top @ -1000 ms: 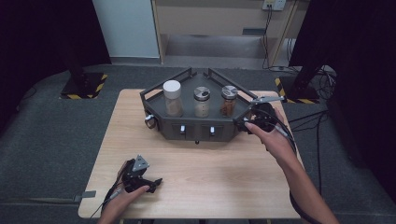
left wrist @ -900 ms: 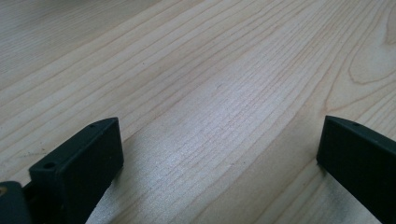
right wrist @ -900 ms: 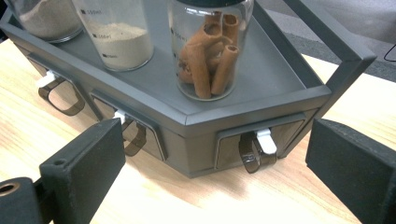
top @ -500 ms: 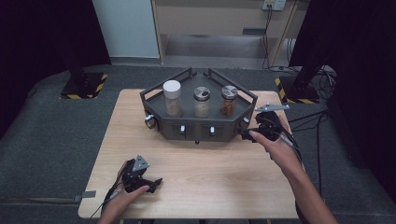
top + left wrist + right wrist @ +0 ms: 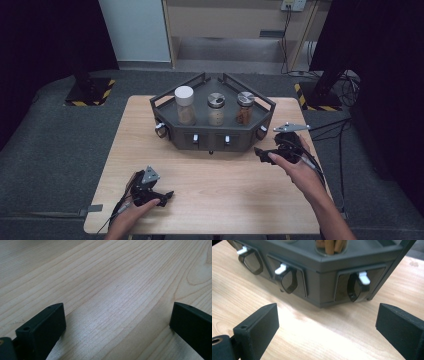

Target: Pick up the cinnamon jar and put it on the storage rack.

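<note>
A dark grey rack (image 5: pixel 210 140) stands at the table's far middle. On it are a white-lidded jar (image 5: pixel 184 105), a silver-lidded jar (image 5: pixel 216 108) and a jar of brown sticks (image 5: pixel 245 107). Its front faces carry drawers with looped handles and white tabs (image 5: pixel 359 285). My right gripper (image 5: pixel 261 152) hovers just off the rack's right front corner, jaws open and pointing at it, nothing between them. In the right gripper view the open gripper (image 5: pixel 328 315) faces that corner. My left gripper (image 5: pixel 165 195) rests near the table's front left, open over bare wood (image 5: pixel 117 315).
The wooden table (image 5: pixel 225 195) has free room in front of the rack, between the two hands. Cables trail from the right gripper off the table's right edge (image 5: pixel 325 127). Dark grey floor surrounds the table.
My right gripper has drawn back from the rack's right side toward the near edge and sunk a little. The left gripper has stayed put.
</note>
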`<action>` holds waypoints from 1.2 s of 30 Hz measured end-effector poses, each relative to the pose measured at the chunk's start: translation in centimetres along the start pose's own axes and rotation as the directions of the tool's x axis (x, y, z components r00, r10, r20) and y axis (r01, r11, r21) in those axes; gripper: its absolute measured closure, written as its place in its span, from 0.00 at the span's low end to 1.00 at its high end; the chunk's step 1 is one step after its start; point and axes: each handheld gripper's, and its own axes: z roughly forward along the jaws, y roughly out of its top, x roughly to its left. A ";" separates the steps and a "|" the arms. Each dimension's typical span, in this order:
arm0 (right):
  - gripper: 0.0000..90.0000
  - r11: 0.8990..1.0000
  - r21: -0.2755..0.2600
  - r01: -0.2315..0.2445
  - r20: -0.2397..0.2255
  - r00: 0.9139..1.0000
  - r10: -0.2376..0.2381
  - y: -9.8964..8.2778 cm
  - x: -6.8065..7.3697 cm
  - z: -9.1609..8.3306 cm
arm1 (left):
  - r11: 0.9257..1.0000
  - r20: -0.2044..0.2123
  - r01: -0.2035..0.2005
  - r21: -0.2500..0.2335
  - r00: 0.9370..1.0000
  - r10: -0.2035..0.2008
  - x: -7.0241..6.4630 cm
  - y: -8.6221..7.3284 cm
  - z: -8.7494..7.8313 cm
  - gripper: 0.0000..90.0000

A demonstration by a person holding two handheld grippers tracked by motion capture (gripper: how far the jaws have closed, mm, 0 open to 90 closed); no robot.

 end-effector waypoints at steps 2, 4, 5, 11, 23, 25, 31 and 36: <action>0.05 1.000 0.003 -0.003 0.002 1.000 0.003 -0.4 0.1 0.0 | 1.000 0.000 0.000 0.000 1.000 0.000 0.0 0.0 0.0 0.00; 0.05 1.000 0.006 0.000 0.002 1.000 0.000 -0.7 0.2 -0.1 | 1.000 0.000 0.000 -0.001 1.000 0.000 0.0 0.0 0.0 0.00; 0.05 1.000 0.006 -0.002 0.001 1.000 0.002 -0.8 0.2 -0.1 | 1.000 0.000 0.000 -0.001 1.000 0.000 0.0 0.0 0.0 0.00; 0.05 1.000 0.015 0.002 -0.009 1.000 -0.001 -1.7 0.6 0.1 | 1.000 0.000 0.000 0.000 1.000 0.000 0.0 0.0 0.0 0.00; 0.05 1.000 0.022 -0.007 -0.033 0.999 0.008 -3.7 1.3 0.6 | 1.000 0.000 0.000 0.000 1.000 0.000 0.0 0.0 0.0 0.00; 0.05 1.000 0.025 -0.012 -0.038 0.999 0.013 -4.0 1.4 0.7 | 1.000 0.000 0.000 0.000 1.000 0.000 0.0 0.0 0.0 0.00; 0.05 0.999 0.036 -0.018 -0.054 0.998 0.020 -4.8 1.5 1.2 | 1.000 -0.001 0.000 0.000 1.000 0.000 0.0 0.0 0.0 0.00; 0.05 0.999 0.044 -0.022 -0.059 0.998 0.025 -5.3 1.7 1.5 | 1.000 -0.001 0.000 0.000 1.000 0.000 0.0 0.0 0.0 0.00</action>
